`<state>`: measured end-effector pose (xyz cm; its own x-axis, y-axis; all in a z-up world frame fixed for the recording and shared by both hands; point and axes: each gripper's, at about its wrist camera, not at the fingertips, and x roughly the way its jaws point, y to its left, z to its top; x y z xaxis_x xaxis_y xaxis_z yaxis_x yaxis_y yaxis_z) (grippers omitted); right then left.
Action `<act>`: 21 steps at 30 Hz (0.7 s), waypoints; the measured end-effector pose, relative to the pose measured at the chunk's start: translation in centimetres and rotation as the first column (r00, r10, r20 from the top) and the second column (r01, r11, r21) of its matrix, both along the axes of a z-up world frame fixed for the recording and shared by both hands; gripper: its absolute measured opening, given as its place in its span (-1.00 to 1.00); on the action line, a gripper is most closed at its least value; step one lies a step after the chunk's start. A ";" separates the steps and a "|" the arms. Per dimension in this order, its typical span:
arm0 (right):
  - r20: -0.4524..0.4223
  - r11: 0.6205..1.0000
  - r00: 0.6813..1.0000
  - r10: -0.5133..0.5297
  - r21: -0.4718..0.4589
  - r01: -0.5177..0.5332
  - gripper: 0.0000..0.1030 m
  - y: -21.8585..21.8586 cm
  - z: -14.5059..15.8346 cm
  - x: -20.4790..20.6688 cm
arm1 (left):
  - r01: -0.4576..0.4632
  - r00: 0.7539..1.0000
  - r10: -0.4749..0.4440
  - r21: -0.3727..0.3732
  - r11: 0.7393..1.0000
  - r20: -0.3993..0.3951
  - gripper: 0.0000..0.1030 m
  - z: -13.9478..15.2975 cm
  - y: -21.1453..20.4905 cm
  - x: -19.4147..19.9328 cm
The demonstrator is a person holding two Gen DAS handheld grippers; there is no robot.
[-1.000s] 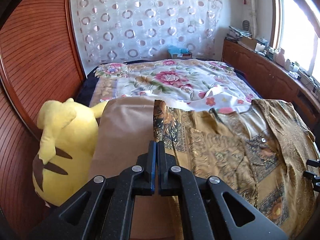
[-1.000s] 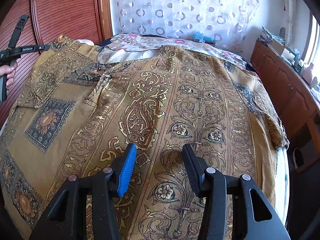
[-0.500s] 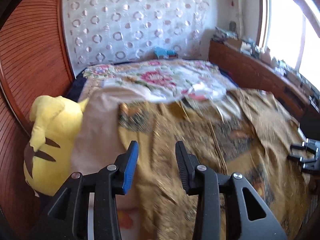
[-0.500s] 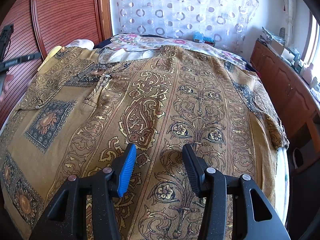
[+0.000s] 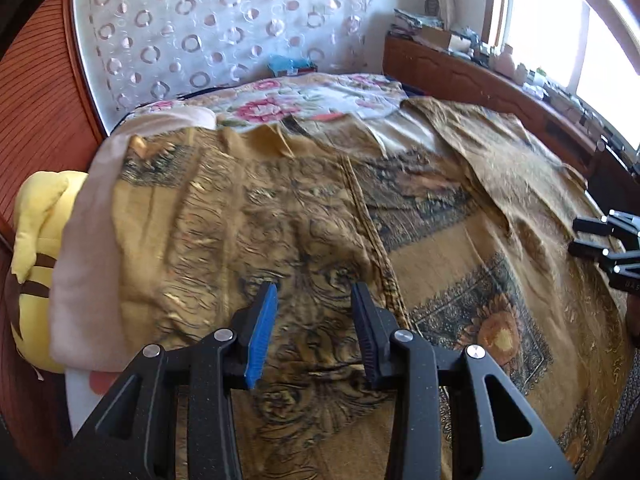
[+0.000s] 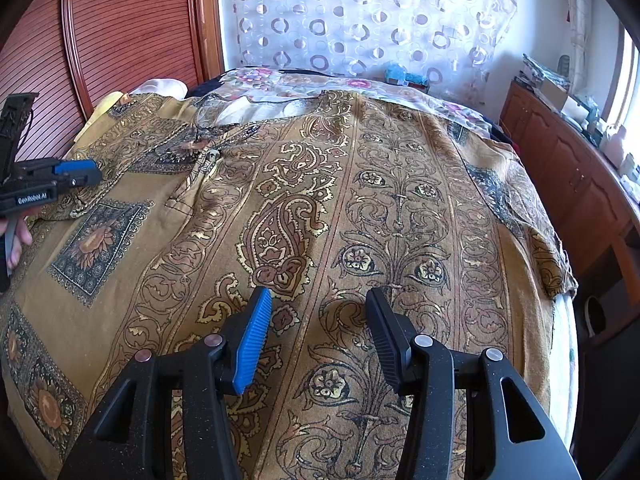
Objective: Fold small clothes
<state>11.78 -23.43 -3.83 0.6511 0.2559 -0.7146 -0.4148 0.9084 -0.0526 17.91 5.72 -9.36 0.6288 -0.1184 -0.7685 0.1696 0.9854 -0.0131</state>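
Across the flowered bed (image 5: 320, 100) we are hovering the left gripper (image 5: 314, 330) and right gripper (image 6: 318, 340), both parted and empty, over the ochre paisley-printed shirt (image 6: 320, 208), which is lying spread out and not yet folded.

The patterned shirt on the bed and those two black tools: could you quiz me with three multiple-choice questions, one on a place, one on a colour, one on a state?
1. Where is the yellow plush toy in the left wrist view?
A. left of the shirt
B. on the shirt
C. on the cabinet

2. What is the main colour of the shirt?
A. red
B. golden brown
C. white

3. How do the jaws of the right gripper stand?
A. clamped on a sleeve
B. shut, empty
C. open, empty

Answers: 1 A, it sits at the bed's left edge. 2 B, golden-brown cloth bears dark patterns. 3 C, a clear gap shows the shirt beyond.
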 end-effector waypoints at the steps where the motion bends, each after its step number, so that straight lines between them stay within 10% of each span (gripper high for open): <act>1: 0.000 1.000 1.000 0.000 0.000 0.000 -0.01 0.0 0.0 0.0 | 0.003 1.000 -0.003 0.006 1.000 0.002 -0.23 -0.2 -0.2 -0.1; 21: 0.095 0.987 0.984 -0.152 0.070 0.146 -0.01 -8.1 3.1 1.2 | 0.056 0.998 -0.056 -0.026 0.998 -0.004 -0.23 -0.1 -1.0 -0.6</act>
<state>12.95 -31.55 -0.68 0.7526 0.1928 -0.6296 -0.2701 0.9624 -0.0281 17.35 4.70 -9.41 0.6173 -0.1729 -0.7675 0.2243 0.9738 -0.0390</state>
